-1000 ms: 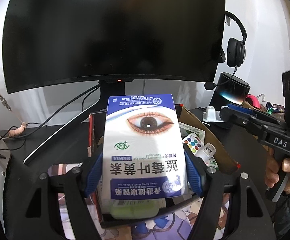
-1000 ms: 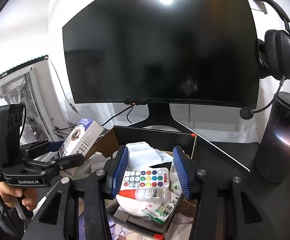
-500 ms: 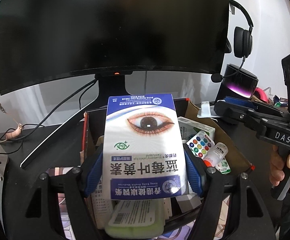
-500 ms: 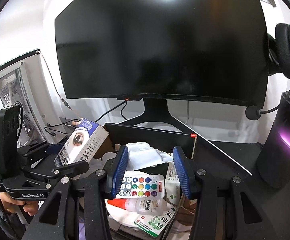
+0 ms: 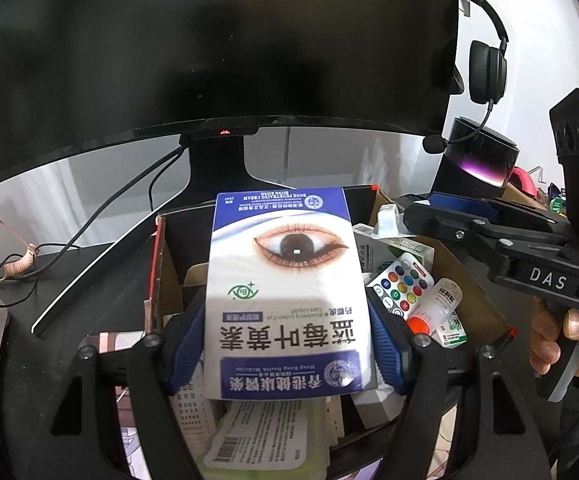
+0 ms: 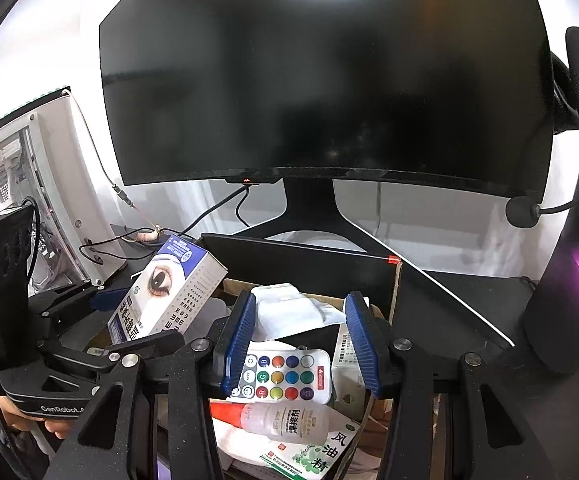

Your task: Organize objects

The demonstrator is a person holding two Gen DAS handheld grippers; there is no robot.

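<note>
Two grippers hang over an open cardboard box on the black counter. Left gripper clamps a white-and-blue eye-drop carton above the box. Right gripper stands apart-jawed, gripping nothing, above a colour-button remote lying inside.

A dark curved monitor is standing on a black counter against a white wall, a headset hanging beside it and a ceiling light glaring on the screen.
</note>
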